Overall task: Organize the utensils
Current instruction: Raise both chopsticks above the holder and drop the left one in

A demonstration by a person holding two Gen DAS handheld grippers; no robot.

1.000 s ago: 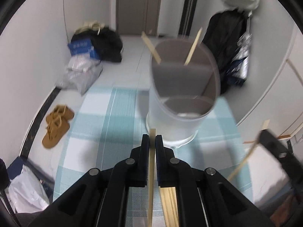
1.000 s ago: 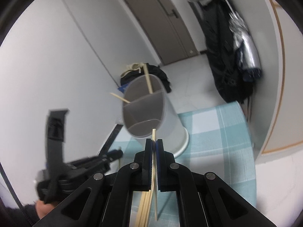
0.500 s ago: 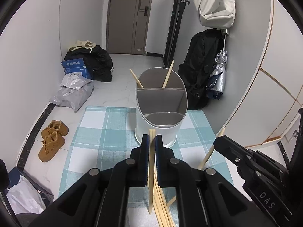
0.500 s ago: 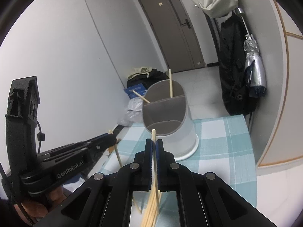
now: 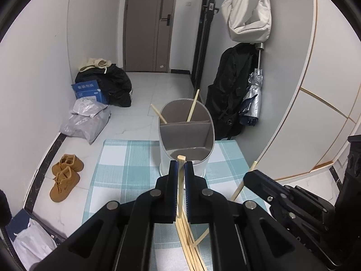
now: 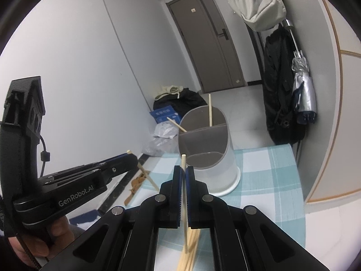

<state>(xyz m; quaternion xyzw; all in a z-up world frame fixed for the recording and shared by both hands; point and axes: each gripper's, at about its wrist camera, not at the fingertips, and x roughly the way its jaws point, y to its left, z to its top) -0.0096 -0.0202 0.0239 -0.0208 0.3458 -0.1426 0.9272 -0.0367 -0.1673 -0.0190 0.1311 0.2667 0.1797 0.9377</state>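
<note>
A grey oval utensil holder (image 5: 186,133) with an inner divider stands on a teal checked tablecloth (image 5: 117,164); two chopsticks (image 5: 193,106) already lean in its far compartment, and the near one looks empty. The left gripper (image 5: 181,176) is clamped on a single wooden chopstick (image 5: 181,180), tip poking just past the jaws, and the right gripper (image 6: 184,180) pinches another chopstick (image 6: 184,194) the same way, both short of the holder. A loose bundle of chopsticks (image 5: 191,246) lies on the cloth below them. The risk, I judge, is that a thin stick pivots in the pads, strikes the rim or divider and tips the light holder, or that the two grippers crowd each other at the opening. Only the right wrist view shows the person's hand (image 6: 45,237) on the left gripper's handle; only the left view shows brown shoes (image 5: 65,176) on the floor.
</note>
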